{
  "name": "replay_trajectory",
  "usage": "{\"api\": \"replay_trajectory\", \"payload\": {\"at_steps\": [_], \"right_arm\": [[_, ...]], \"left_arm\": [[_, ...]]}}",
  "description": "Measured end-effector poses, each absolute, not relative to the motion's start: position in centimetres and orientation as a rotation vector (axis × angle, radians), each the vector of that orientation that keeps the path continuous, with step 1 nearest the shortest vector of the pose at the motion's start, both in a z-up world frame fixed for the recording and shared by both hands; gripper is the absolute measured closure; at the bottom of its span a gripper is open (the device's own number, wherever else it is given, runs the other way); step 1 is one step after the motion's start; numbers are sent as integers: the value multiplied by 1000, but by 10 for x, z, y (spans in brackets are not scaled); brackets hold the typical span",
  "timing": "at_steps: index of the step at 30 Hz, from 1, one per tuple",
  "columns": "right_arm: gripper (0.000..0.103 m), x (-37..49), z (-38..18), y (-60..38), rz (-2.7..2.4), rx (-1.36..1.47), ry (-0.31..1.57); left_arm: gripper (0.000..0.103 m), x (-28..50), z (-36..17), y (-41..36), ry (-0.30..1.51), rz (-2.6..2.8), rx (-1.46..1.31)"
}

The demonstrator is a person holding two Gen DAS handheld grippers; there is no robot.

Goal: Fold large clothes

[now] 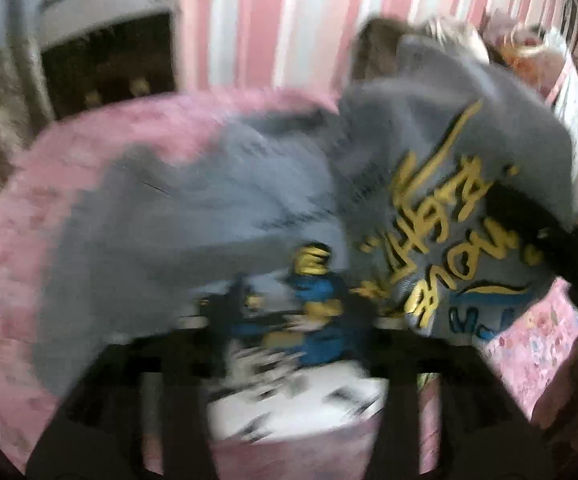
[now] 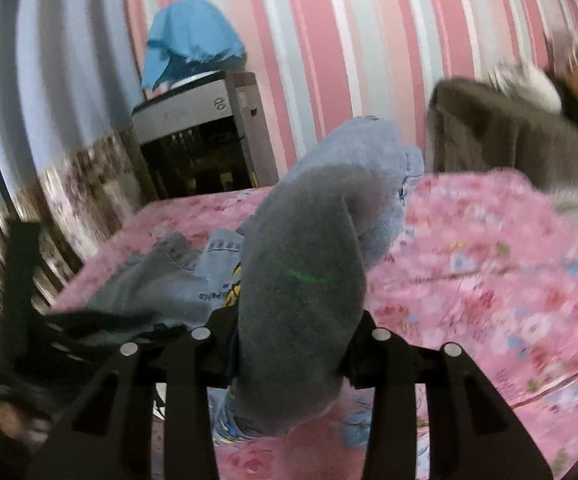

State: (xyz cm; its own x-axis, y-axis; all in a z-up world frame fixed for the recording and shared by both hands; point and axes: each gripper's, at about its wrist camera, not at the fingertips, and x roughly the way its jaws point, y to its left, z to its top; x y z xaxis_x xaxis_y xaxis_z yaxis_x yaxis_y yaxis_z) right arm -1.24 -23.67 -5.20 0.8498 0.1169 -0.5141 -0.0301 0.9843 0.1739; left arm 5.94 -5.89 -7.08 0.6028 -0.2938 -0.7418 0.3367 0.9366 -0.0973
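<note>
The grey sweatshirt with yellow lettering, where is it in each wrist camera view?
Left wrist: grey sweatshirt fills the centre and right, spread over the pink bedspread.
Right wrist: it rises as a bunched column at centre, between the right tool fingers.
Shared landmark: the grey cabinet against the striped wall.

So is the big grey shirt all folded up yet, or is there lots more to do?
Not yet. Done: the grey sweatshirt lies on the pink bedsheet. In hand: the right gripper pinches a bunched grey part, and the left gripper seems to grip the printed edge, though that view is blurry. Left: it's still rumpled, with no neat fold showing.
</note>
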Motion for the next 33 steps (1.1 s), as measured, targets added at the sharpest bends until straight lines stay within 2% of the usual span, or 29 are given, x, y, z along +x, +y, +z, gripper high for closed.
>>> {"api": "replay_trajectory", "payload": {"at_steps": [1,4,11,13,17,19,21,23,24,25,27,33], "right_arm": [[64,-12,-47,-228,67,128,556],[64,-12,-30,-188,57,16,563],[67,4,-10,-80,131,-182,652],[67,15,-17,-46,143,-254,706],[66,49,-79,24,170,-433,912],[64,51,-98,32,157,-447,910],[63,46,-92,23,175,-408,906],[49,35,-81,10,233,-353,884],[30,28,-74,3,281,-292,877],[20,21,-69,-4,311,-251,872],[20,5,-59,-14,331,-212,843],[20,-42,-17,-77,423,-13,736]], "left_arm": [[24,56,-64,-46,818,-341,67],[25,54,-46,3,756,-253,122],[25,64,-30,121,744,-63,93],[25,62,-26,145,739,-28,75],[25,56,-22,171,732,-12,40],[25,54,-26,180,740,-7,27],[25,53,-35,184,763,-5,13],[24,50,-38,183,775,-22,11],[24,48,-38,183,771,-22,15],[22,47,-38,181,766,-24,19],[17,44,-35,177,755,-34,18],[13,36,-21,159,731,-69,34]]}}
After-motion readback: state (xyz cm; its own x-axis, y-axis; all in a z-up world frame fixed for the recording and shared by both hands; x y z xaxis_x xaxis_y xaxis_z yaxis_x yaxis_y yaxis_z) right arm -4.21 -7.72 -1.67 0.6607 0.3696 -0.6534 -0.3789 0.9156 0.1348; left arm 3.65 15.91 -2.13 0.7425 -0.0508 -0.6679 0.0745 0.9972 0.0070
